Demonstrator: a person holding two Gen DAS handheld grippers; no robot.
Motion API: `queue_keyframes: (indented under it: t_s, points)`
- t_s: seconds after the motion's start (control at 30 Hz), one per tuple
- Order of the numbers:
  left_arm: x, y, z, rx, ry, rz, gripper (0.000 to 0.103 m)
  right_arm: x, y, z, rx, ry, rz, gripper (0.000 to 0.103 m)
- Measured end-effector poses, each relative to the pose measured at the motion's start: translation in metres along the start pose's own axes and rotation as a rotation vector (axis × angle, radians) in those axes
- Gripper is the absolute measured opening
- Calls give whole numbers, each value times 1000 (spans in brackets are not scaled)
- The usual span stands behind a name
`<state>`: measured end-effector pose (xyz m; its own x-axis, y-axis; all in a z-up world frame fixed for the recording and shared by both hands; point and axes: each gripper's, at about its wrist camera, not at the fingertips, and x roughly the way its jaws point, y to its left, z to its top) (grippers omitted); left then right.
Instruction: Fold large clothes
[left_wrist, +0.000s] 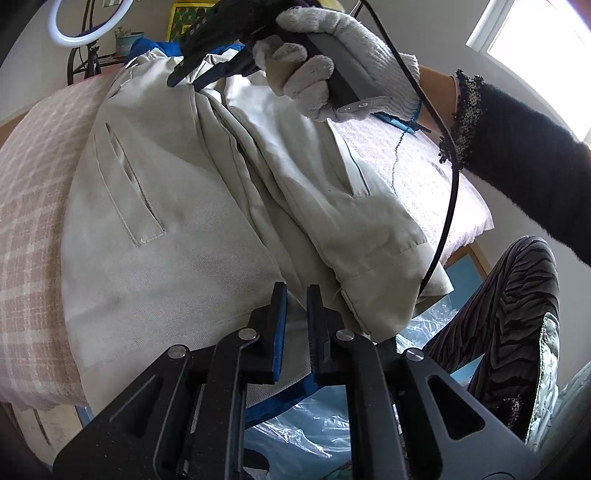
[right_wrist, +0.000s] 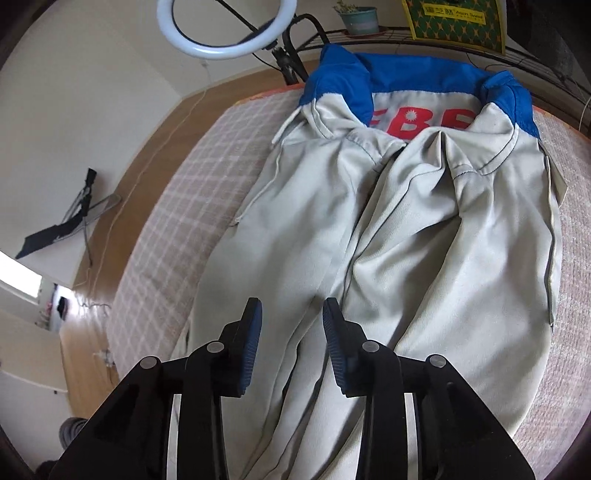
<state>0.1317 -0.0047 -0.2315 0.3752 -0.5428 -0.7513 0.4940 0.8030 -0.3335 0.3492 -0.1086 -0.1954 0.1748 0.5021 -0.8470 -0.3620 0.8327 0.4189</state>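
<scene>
Legible markings, two items

1. Red letters "EB", the rest cut off by folds, on my grey jacket. 2. Yellow box: small print, too blurred for me to read.
</scene>
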Motion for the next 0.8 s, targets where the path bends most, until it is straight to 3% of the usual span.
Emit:
queue_keyframes:
  t_s: [0.03,0.07,0.17,0.23,0.33,0.4,0.5,0.53,0.57,0.6,0.63,0.73,0.8]
  points:
    - [0,-1,0,6,0,4,7,9,5,1,-12,22,-34,28]
    - [1,-1,-1,8,1,5,7,15,9,0,-28,29,-52,3]
    - [3,0,-3,10,13,9,8,26,24,0,-134,1,-162,3]
    - [1,0,-2,12,18,9,8,39,16,4,-99,25,-175,3]
    - [-11,0,0,-20,-14,-31,8,25,9,3,-87,5,-95,5]
    - [-19,-1,3,-61,-50,-82,8,-1,-4,1,-24,-9,-28,13]
    - [-17,-7,9,-122,-64,-165,10,-38,-24,0,-7,-53,-76,15]
    - [-12,-11,10,-124,-51,-182,20,-43,-29,1,2,-52,-88,16]
    - [-6,-15,11,-125,-35,-184,28,-47,-36,2,16,-44,-113,23]
    - [0,-18,11,-128,-20,-182,43,-47,-44,2,31,-35,-149,33]
    - [6,-22,12,-127,-2,-171,46,-46,-50,2,45,-25,-171,37]
    - [19,-25,13,-110,25,-114,46,-34,-59,4,70,5,-187,38]
    - [28,-22,13,-137,47,-146,44,-17,-59,6,87,36,-209,38]
